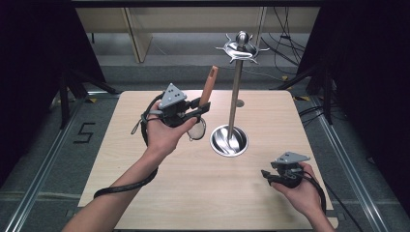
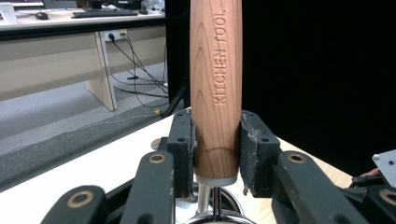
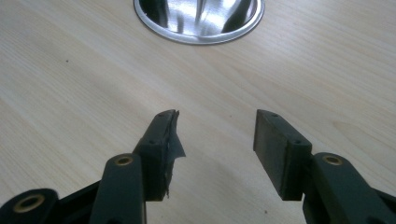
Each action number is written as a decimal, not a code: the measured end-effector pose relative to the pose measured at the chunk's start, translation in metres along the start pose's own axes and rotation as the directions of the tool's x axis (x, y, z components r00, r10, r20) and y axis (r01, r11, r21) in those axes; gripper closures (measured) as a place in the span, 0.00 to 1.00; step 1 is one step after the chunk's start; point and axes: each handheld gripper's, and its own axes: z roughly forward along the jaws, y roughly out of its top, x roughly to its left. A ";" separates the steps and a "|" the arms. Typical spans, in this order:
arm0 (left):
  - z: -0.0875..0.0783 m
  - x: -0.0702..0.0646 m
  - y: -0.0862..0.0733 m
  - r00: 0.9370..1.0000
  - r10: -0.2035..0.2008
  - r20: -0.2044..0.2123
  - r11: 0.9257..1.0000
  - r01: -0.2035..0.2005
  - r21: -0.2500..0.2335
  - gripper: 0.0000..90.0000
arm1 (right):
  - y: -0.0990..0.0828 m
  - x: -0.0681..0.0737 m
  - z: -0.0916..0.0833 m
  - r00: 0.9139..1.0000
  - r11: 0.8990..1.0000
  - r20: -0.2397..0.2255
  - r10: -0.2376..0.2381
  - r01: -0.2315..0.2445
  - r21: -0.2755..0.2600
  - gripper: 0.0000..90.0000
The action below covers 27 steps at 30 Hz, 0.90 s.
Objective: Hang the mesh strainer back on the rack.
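A kitchen tool with a wooden handle [image 1: 209,86] stands upright in my left gripper [image 1: 204,107], which is shut on the handle's lower end. In the left gripper view the handle [image 2: 216,84] reads "KITCHEN TOOL" and both pads [image 2: 183,140] press on its sides. The tool's round metal head [image 1: 197,129] hangs below the jaws, just above the table. To its right stands a tall metal hook stand [image 1: 235,92], with a hook ring [image 1: 241,48] on top and a dish-shaped base [image 1: 229,141]. My right gripper [image 1: 266,175] rests low at the front right, open and empty [image 3: 215,135].
The wooden table [image 1: 203,193] has dark floor with rails on both sides. The stand's shiny base rim [image 3: 187,39] lies ahead of the right jaws. Bare tabletop [image 3: 70,70] lies between the two hands. A cable trails from each gripper.
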 end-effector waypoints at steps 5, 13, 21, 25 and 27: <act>0.000 -0.005 0.003 1.000 0.005 0.000 1.000 -0.005 -0.026 0.76 | 0.000 -0.001 0.000 1.000 1.000 0.002 -0.015 0.015 -0.002 0.56; 0.003 -0.009 0.006 1.000 0.009 0.002 0.999 -0.009 -0.040 0.76 | 0.000 0.000 0.000 1.000 1.000 0.000 0.001 -0.001 -0.006 0.56; 0.005 -0.014 0.014 1.000 0.022 0.007 0.998 -0.022 -0.056 0.75 | 0.000 -0.001 0.000 1.000 1.000 0.000 0.000 0.000 -0.004 0.56; 0.006 -0.016 0.019 0.999 0.034 0.009 0.997 -0.033 -0.067 0.75 | 0.000 -0.001 0.000 1.000 1.000 0.002 0.000 0.000 -0.014 0.56; 0.007 -0.017 0.021 0.999 0.035 0.010 0.997 -0.034 -0.074 0.75 | 0.000 -0.001 0.000 1.000 1.000 0.001 0.003 -0.003 -0.013 0.56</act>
